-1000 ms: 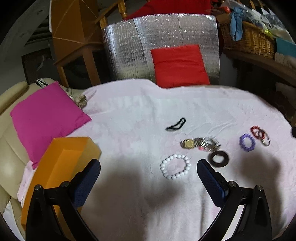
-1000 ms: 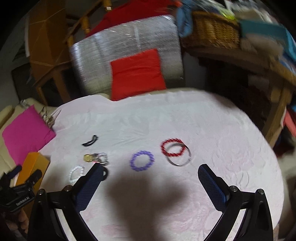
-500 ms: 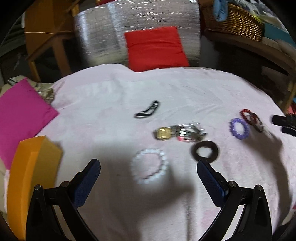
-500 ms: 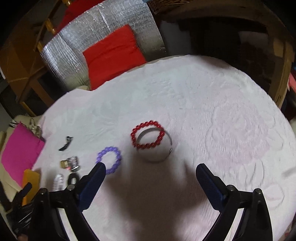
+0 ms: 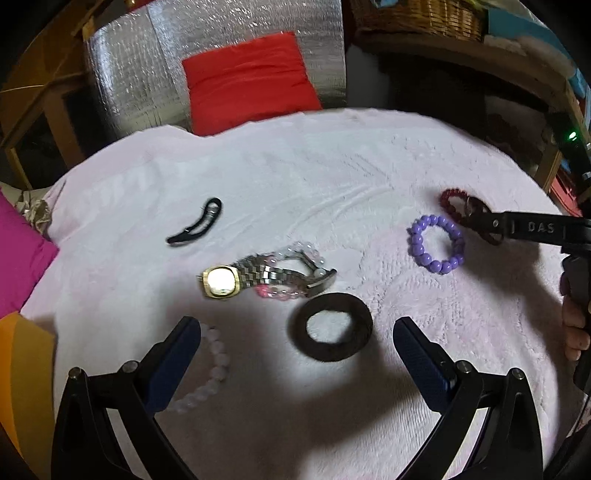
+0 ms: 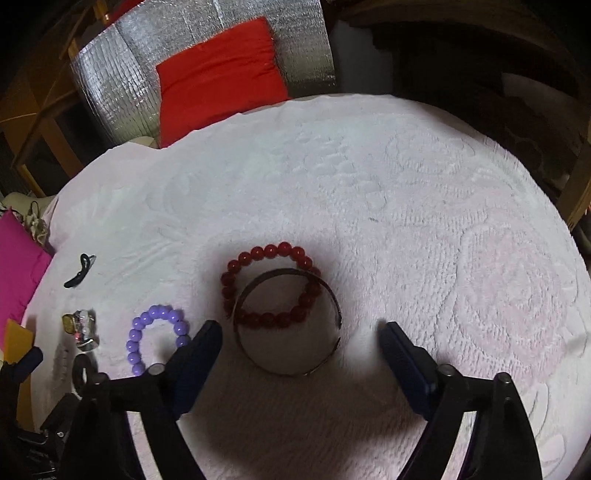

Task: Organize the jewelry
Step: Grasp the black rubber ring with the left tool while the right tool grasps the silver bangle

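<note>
Jewelry lies on a pale pink towel (image 5: 332, 177). My left gripper (image 5: 295, 332) is open just above a dark brown ring bracelet (image 5: 330, 326). A white bead bracelet (image 5: 214, 373) lies under its left finger. A gold-faced metal watch (image 5: 258, 278) lies on a pink-clear bead bracelet (image 5: 295, 293). A black hair clip (image 5: 195, 227) lies further back. My right gripper (image 6: 299, 336) is open over a red bead bracelet (image 6: 269, 284) and a metal bangle (image 6: 288, 321). A purple bead bracelet (image 6: 157, 338) lies beside its left finger and also shows in the left wrist view (image 5: 436, 243).
An orange box (image 5: 22, 369) stands at the left edge, beside a magenta cushion (image 5: 18, 258). A red cushion (image 5: 251, 79) leans on a silver foil panel (image 5: 147, 70) at the back. A wicker basket (image 5: 417, 14) sits on a shelf at the back right.
Both grippers have moved forward and down toward the towel. The left one has shifted right from the white bracelet to the brown ring. The right one has closed in on the red bracelet and bangle.
</note>
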